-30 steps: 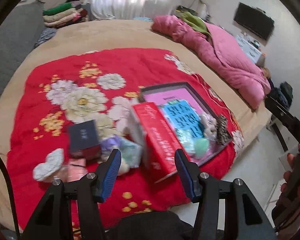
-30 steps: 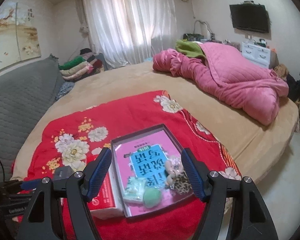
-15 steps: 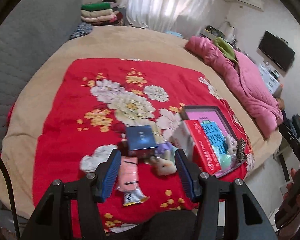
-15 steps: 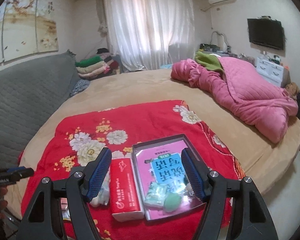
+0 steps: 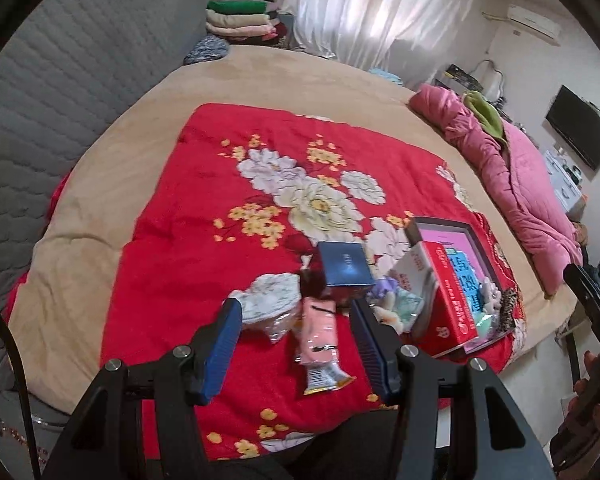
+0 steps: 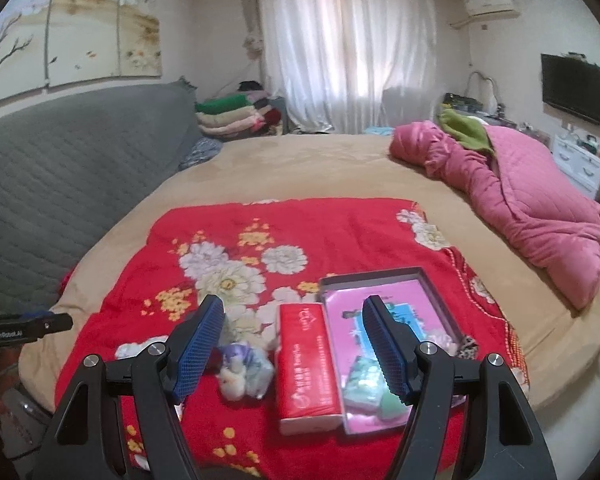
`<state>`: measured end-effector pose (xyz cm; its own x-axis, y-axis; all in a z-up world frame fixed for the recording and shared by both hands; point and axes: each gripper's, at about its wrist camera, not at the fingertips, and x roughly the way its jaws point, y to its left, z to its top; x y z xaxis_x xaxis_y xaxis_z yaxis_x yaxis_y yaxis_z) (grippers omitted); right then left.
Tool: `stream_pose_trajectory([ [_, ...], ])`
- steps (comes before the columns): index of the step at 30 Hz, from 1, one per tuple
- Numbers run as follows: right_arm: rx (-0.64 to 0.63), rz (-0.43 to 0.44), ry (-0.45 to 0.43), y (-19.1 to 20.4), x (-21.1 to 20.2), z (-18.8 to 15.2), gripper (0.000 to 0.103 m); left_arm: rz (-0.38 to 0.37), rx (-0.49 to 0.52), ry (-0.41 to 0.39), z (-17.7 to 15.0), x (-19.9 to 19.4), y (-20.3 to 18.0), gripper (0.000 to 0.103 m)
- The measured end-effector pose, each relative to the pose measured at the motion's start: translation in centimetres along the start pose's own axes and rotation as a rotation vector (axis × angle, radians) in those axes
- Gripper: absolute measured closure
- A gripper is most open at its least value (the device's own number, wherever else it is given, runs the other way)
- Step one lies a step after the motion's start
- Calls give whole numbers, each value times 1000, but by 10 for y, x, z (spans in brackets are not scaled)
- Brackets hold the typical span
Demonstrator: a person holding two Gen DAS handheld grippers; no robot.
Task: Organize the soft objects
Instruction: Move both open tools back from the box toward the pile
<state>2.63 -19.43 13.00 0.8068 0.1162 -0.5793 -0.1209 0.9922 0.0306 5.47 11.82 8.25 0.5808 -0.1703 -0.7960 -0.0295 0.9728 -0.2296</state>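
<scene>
Several small items lie on a red floral blanket (image 5: 220,208). In the left wrist view my left gripper (image 5: 296,344) is open and empty above a pink packet (image 5: 320,330), beside a white floral pouch (image 5: 270,294), a dark blue box (image 5: 345,270) and a small plush toy (image 5: 396,306). A red tissue box (image 5: 446,302) stands against a shallow grey tray (image 5: 440,226) with a pink and blue book and small soft items. In the right wrist view my right gripper (image 6: 294,344) is open and empty above the red tissue box (image 6: 306,364), the plush toy (image 6: 244,370) and the tray (image 6: 372,274).
The blanket lies on a round tan bed (image 6: 300,168) with a grey padded headboard (image 6: 60,160). A pink quilt (image 6: 520,184) is heaped at the right. Folded clothes (image 6: 232,116) are stacked at the back. The bed's front edge drops to the floor at the right.
Both grippers have pulled back and swung left. The left view now centres on the pink packet and pouch instead of the tissue box. Nothing was picked up.
</scene>
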Motion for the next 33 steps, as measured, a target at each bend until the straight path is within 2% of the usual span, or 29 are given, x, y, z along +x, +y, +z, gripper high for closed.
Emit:
stream_pose_trajectory([
  [12,-74,116,67,56,23,-19,29,22,-58,40,-14,13,37,47],
  [17,-69,158,110,68,40,-30,29,-10,-88,63,-21,26,48,47],
  [27,-110,193,239,102,89,-60,29,-31,-128,142,-36,71,68,47],
  [33,-139,201,314,118,116,-77,29,-65,-168,156,-38,94,79,47],
])
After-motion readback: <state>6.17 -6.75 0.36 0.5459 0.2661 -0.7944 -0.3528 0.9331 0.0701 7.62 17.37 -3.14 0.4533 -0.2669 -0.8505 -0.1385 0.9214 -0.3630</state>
